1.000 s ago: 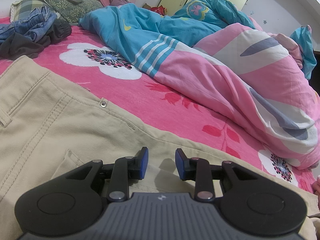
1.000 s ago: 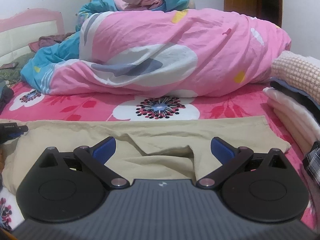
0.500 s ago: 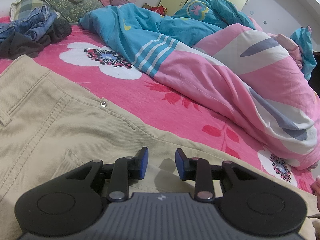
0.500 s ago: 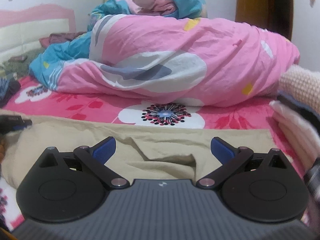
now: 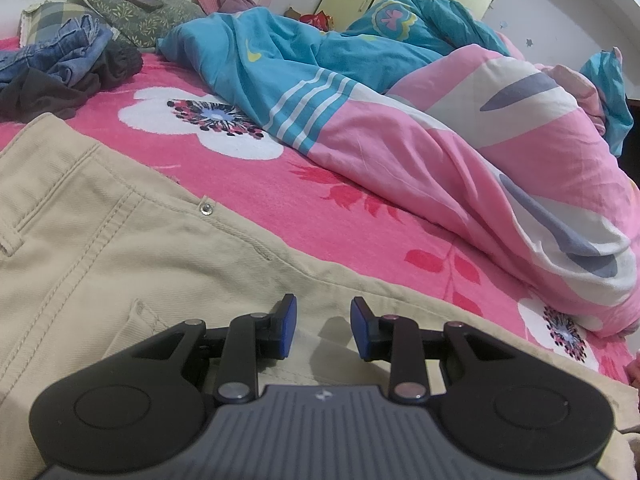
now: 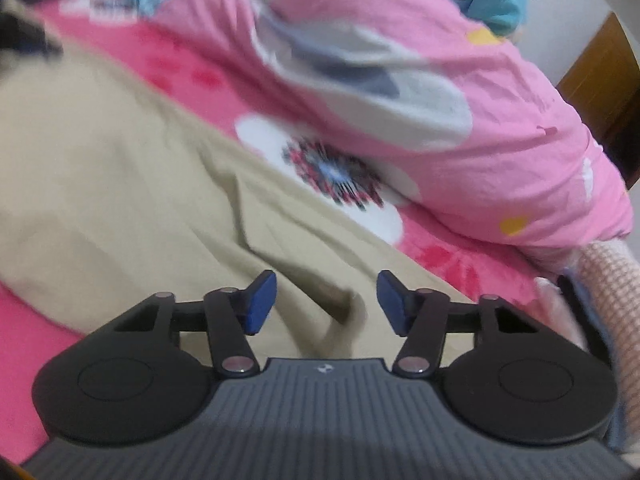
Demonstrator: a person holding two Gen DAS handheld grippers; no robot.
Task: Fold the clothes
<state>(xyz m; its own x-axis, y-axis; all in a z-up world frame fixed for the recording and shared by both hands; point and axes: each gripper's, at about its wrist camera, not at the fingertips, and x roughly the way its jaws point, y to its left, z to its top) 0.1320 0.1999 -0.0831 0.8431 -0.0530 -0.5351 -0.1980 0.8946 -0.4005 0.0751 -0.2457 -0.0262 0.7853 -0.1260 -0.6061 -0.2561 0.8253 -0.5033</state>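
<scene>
Left gripper [image 5: 323, 328]: hovering with jaws apart, empty, above beige trousers [image 5: 100, 248].
Right gripper [image 6: 326, 302]: jaws just closing, still apart, straddling a trouser fold [image 6: 340, 308].

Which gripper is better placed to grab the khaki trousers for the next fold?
Right, probably. The right gripper sits over a raised fold of the khaki trousers; its jaws have just been closing, cloth between them. The left gripper has only flat cloth below its jaws.

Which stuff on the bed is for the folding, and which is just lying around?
For the job:
- beige trousers
- left gripper, jaws apart over the trousers
- right gripper, jaws just closing, a trouser fold between them

Just lying about:
- pink and blue duvet
- jeans heap
- green pillow
- folded stack
</scene>
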